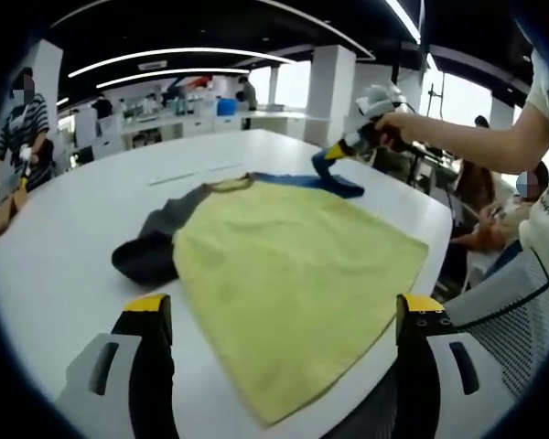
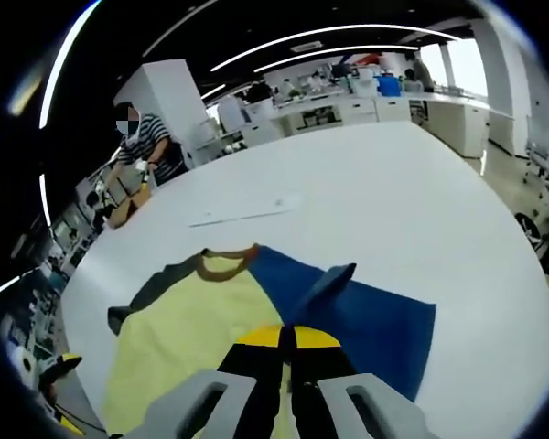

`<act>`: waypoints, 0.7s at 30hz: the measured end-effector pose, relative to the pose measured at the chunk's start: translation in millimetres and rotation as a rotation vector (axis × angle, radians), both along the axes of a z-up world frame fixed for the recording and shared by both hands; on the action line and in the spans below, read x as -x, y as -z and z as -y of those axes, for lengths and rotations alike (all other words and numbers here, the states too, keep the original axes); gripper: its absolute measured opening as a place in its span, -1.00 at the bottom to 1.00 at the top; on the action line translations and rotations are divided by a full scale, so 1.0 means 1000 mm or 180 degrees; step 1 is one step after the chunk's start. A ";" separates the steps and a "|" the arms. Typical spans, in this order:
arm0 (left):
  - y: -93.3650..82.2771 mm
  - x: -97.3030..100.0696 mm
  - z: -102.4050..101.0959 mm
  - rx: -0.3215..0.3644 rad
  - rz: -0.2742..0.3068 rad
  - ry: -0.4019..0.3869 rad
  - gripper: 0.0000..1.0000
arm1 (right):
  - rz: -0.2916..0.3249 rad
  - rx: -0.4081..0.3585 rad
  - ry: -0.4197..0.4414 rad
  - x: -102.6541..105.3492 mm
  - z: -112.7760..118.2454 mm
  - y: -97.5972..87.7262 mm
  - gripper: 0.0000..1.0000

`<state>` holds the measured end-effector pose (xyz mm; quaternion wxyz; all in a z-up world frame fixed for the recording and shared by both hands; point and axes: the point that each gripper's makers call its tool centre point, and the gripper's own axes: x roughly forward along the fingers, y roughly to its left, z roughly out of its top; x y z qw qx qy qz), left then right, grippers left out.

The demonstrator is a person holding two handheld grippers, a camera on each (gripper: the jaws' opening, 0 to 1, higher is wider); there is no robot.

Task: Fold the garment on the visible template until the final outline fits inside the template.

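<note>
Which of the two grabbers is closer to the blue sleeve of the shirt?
The right one. The right gripper is shut on the blue sleeve at the garment's far corner. The left gripper hovers open over the yellow hem, at the opposite end.

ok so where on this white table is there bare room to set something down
The white table is bare beyond the shirt's collar, apart from a thin pale strip lying there, and out to the far edge. In the left gripper view there is also bare top beside the dark sleeve. It is crowded where the right gripper grips the blue sleeve.
</note>
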<state>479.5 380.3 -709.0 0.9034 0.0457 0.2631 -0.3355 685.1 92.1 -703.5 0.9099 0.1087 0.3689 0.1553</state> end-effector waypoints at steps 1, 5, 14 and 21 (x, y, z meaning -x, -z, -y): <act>0.000 0.000 0.000 -0.0005 0.0002 0.0005 0.98 | -0.0002 0.0003 -0.0013 0.000 -0.002 0.000 -1.00; 0.001 0.000 -0.001 -0.0007 -0.0006 0.0001 0.98 | -0.0009 0.0004 -0.0049 -0.003 -0.008 0.000 -1.00; 0.001 0.002 0.001 -0.0013 -0.0014 0.0012 0.98 | -0.0014 -0.0017 -0.0107 -0.009 -0.023 -0.004 -1.00; 0.004 -0.004 -0.007 0.0007 -0.0003 -0.0007 0.98 | -0.0023 -0.0016 -0.0212 -0.012 -0.037 -0.008 -1.00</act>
